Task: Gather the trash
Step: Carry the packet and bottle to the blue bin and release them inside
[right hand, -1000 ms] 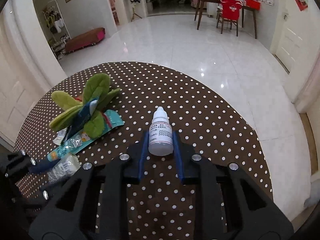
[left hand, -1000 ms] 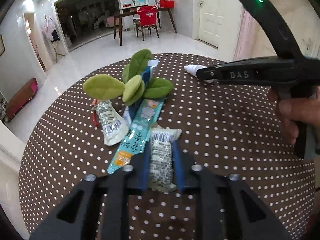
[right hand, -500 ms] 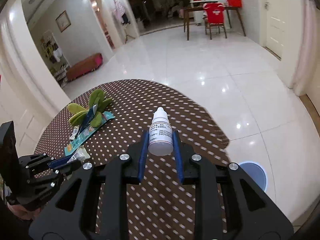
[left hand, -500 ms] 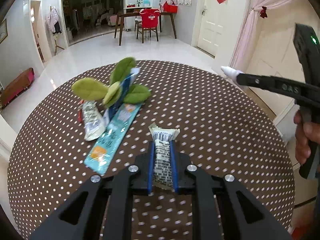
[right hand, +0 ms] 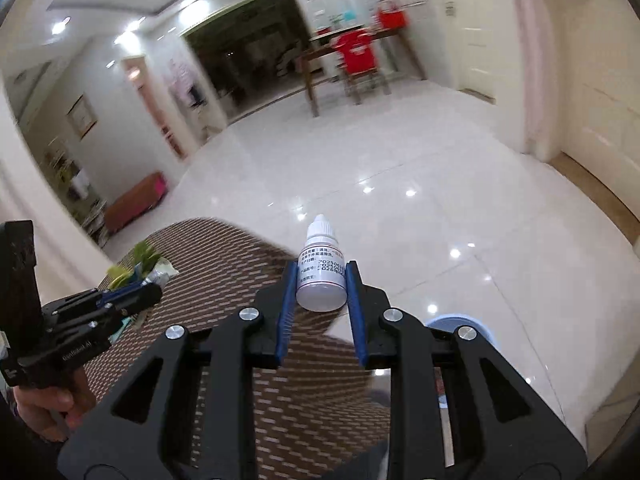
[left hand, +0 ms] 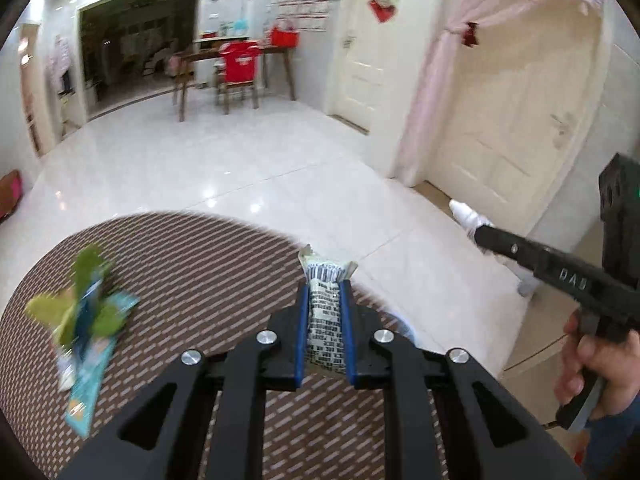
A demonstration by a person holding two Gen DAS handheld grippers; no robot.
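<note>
My left gripper (left hand: 324, 292) is shut on a white printed snack wrapper (left hand: 326, 312) and holds it in the air over the right edge of the round brown dotted table (left hand: 192, 276). My right gripper (right hand: 321, 280) is shut on a small white dropper bottle (right hand: 321, 274), held above the table's far edge and the floor. The bottle tip (left hand: 464, 212) and the right gripper's finger (left hand: 540, 264) show at the right of the left wrist view. A teal wrapper (left hand: 90, 376) and a green leaf toy (left hand: 84, 304) lie on the table's left, blurred.
A round blue bin rim (right hand: 460, 326) shows on the floor just past the table edge, under my right gripper. White tiled floor (right hand: 400, 184), a cream door (left hand: 512, 120) and a pink curtain (left hand: 444, 92) lie to the right. A wooden table with a red chair (left hand: 238, 72) stands far back.
Both grippers have lifted and swung right, off the table's middle towards its right edge, each still holding its item. The wrappers and leaf toy now lie far left.
</note>
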